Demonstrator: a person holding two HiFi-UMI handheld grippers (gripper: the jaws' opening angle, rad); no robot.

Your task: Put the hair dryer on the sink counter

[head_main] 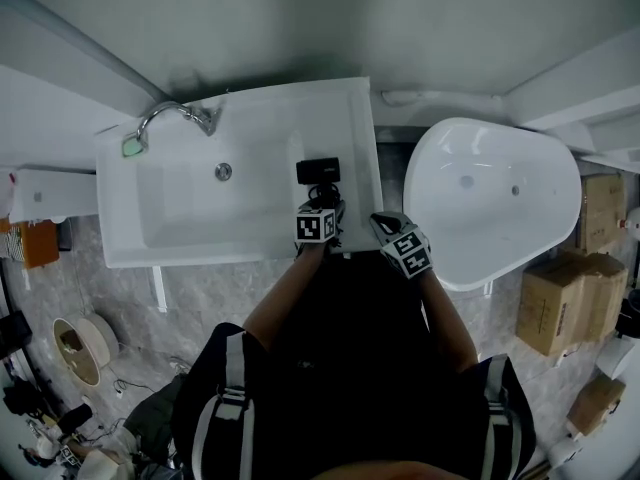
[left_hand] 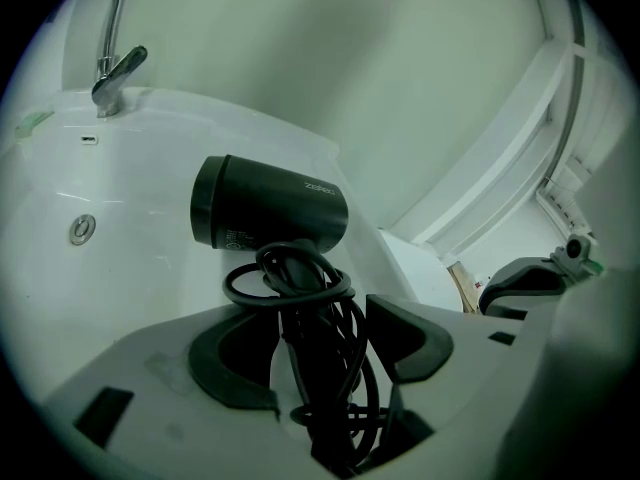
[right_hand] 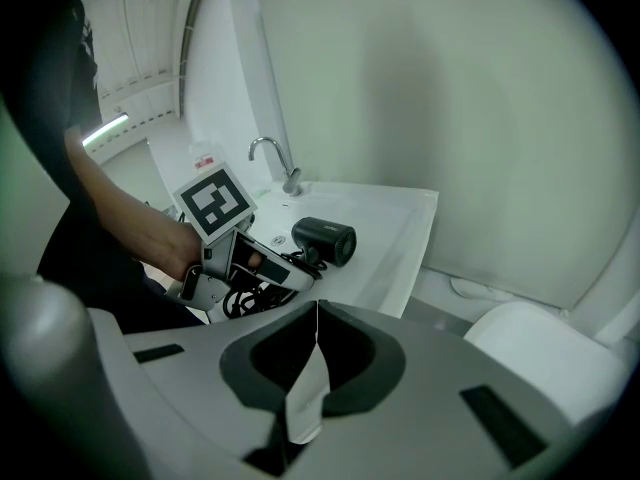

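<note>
Both grippers: I hold them at the sink counter's (head_main: 355,118) front right corner.
Left gripper (left_hand: 320,340): clamped on the hair dryer's (left_hand: 270,208) handle, with the looped cord (left_hand: 290,283) pinched alongside.
Right gripper (right_hand: 312,320): jaws pressed together, nothing between them; just right of the left one.
Hair dryer position: over the counter's right edge strip; contact with it unclear.
Head view only: faucet (head_main: 175,116) at the back left corner.
Right gripper view only: my left hand (right_hand: 165,243) on the left gripper.

The narrow tabletop (head_main: 357,118) strip right of the basin (head_main: 200,213) is occupied by the hair dryer (head_main: 318,171) and its coiled cord (left_hand: 300,288). The basin lies open, with the faucet (head_main: 175,114) at its far-left corner. A wall (head_main: 300,18) closes the back, and a bathtub (head_main: 490,198) stands near on the right.
</note>
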